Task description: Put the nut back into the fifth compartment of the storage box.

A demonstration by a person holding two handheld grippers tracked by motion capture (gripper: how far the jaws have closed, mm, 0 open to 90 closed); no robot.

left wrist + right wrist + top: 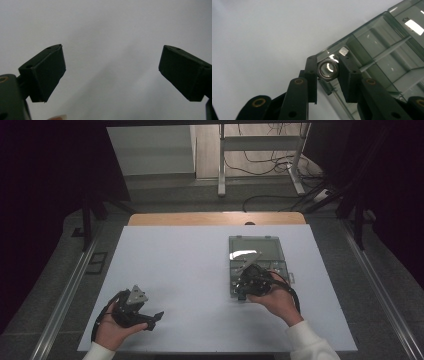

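My right gripper [327,68] is shut on a shiny metal hex nut [327,69], held between its two black jaws just above the near left corner of a clear plastic compartment box [387,50]. In the high view that right gripper [246,284] sits over the box [257,249] at the right of the white table. My left gripper [152,320] rests at the near left of the table in a hand. Its jaws stand wide apart in the left gripper view, left gripper [112,72] open over bare white surface with nothing between them.
The box's open lid [256,246] lies flat behind its divided tray. A white sheet [180,270] covers the table, with a wooden edge [215,218] at the far side. Beyond stand a metal frame [260,155] and cables on the floor.
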